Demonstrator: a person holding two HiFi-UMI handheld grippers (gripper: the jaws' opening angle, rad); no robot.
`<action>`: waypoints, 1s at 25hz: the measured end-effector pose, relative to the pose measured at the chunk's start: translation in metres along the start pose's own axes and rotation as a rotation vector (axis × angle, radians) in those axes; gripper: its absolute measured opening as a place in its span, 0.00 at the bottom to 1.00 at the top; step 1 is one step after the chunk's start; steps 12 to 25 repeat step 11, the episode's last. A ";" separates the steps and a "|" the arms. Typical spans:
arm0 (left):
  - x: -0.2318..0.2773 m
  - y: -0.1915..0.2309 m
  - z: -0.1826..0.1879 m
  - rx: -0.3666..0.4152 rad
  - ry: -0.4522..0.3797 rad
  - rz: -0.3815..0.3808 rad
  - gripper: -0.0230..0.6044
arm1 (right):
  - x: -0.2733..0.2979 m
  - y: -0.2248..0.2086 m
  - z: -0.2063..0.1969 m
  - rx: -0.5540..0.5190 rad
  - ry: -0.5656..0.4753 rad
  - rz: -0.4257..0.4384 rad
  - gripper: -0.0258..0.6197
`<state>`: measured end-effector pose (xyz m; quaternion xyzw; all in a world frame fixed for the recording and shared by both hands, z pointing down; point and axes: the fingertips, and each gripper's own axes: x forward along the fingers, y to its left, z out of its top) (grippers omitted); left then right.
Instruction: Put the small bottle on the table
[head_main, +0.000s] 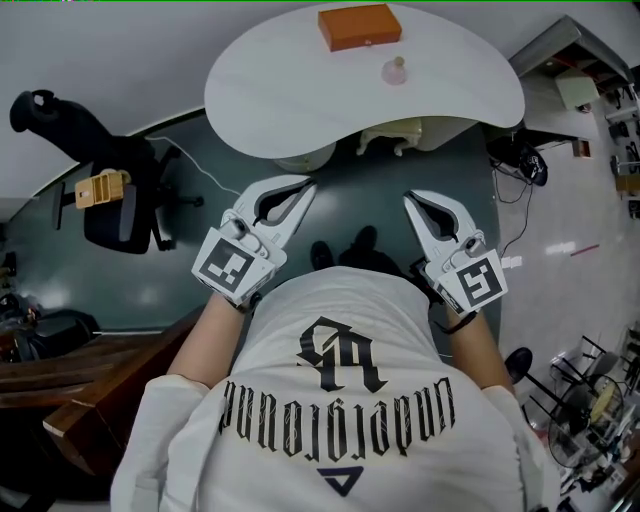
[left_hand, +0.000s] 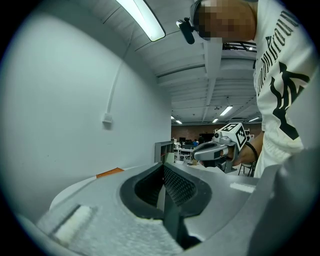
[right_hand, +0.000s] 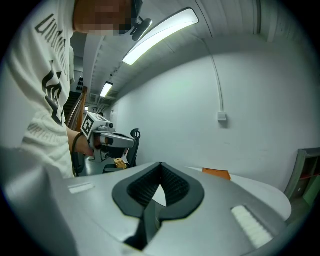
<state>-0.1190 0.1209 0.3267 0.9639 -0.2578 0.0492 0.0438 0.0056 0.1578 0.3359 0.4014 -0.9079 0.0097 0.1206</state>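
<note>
Small bottle (head_main: 395, 70), pale and pinkish with a rounded body and a narrow neck, stands upright on the white kidney-shaped table (head_main: 300, 100), toward the far side of the top. Near it, a little further back and to its left in the head view, lies a flat orange box (head_main: 360, 27); the two do not touch.

Both claws are well apart from the table, held close in front of the person's white printed shirt (head_main: 340, 400). The left gripper (head_main: 305, 188) has its jaws pressed together with nothing between them, and its own view shows the ribbed pads meeting at the tip. The right gripper (head_main: 410, 197) is the same: jaws closed flat on each other and empty. Each points roughly toward the table, tips angled slightly toward one another.

Beneath them is a dark green floor (head_main: 200, 270), with the person's dark shoes (head_main: 345, 250) showing between the grippers. Off to the left stands a black office chair (head_main: 120, 215) with a small tan object (head_main: 102, 187) resting on it.
</note>
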 end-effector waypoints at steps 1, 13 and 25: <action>-0.001 0.000 0.001 -0.002 0.005 0.006 0.05 | 0.000 0.001 0.001 -0.002 0.000 0.003 0.04; -0.007 -0.005 0.001 -0.009 0.002 0.008 0.05 | 0.003 0.014 0.004 -0.011 0.002 0.024 0.04; -0.007 -0.005 0.001 -0.009 0.002 0.008 0.05 | 0.003 0.014 0.004 -0.011 0.002 0.024 0.04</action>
